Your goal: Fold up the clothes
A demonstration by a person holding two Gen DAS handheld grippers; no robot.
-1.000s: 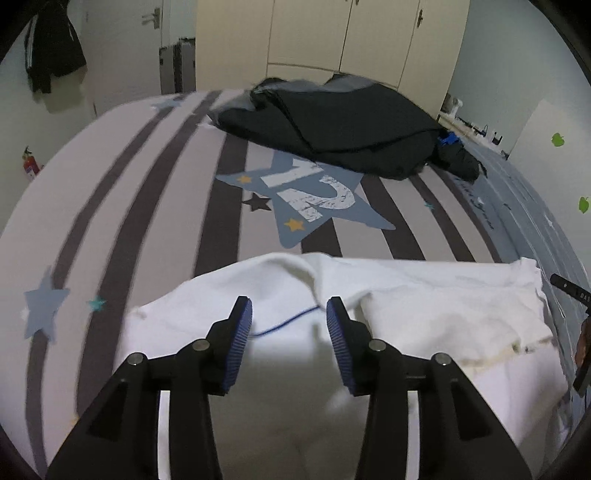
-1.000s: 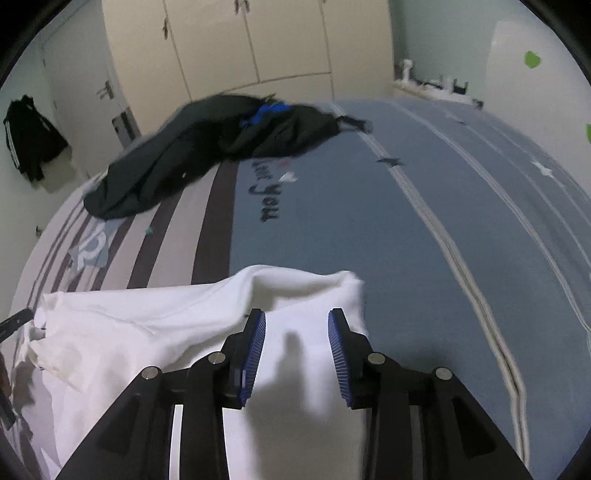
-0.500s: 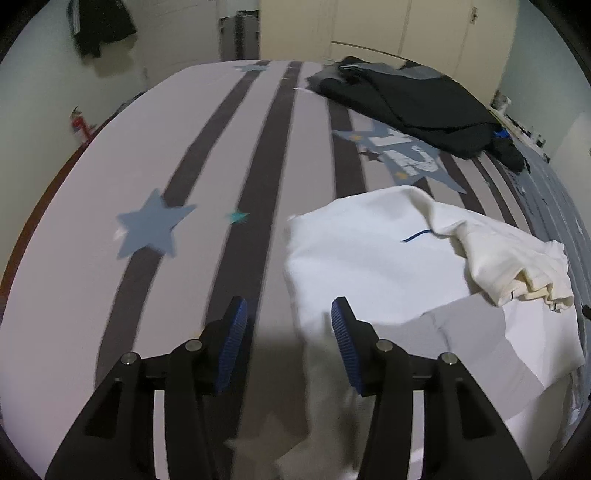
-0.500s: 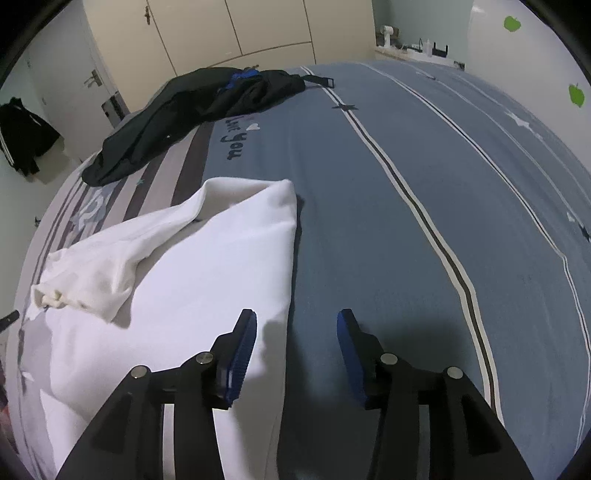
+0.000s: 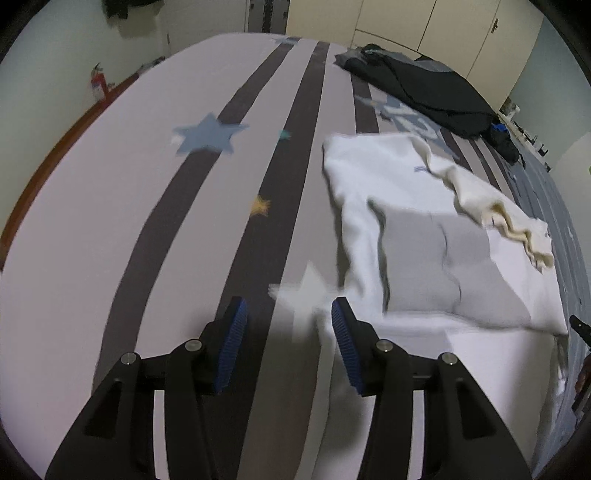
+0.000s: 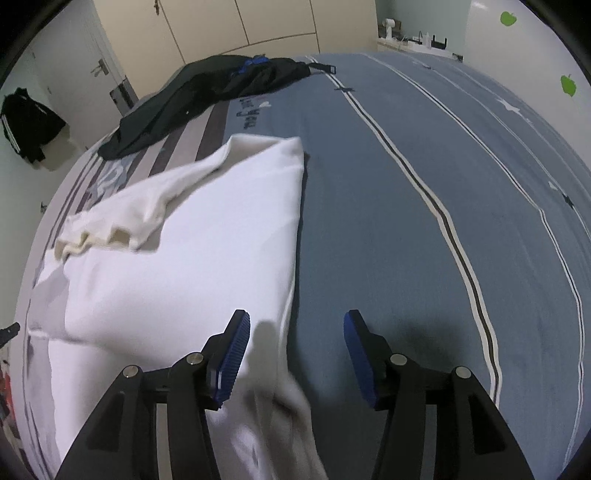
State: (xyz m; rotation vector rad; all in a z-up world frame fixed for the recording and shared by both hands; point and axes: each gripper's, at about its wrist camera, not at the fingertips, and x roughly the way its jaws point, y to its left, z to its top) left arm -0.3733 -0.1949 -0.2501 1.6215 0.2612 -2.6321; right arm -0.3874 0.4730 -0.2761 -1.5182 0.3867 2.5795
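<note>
Along the bed's (image 5: 110,221) near edge both the left gripper (image 5: 286,343) and right gripper (image 6: 295,350), the right's jaws just widened, hang spread and empty over the white garment's (image 6: 184,280) side edges, so the fold looks laid and regrasping comes next.

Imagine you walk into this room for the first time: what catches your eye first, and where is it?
First, the rumpled white cotton garment, spread mid-bed with a cream sleeve folded across it. Behind it a heap of dark black clothing lies near the far edge, by the cream wardrobe doors. The bed cover is pale with dark stripes and blue stars on one side, plain blue on the other.
</note>
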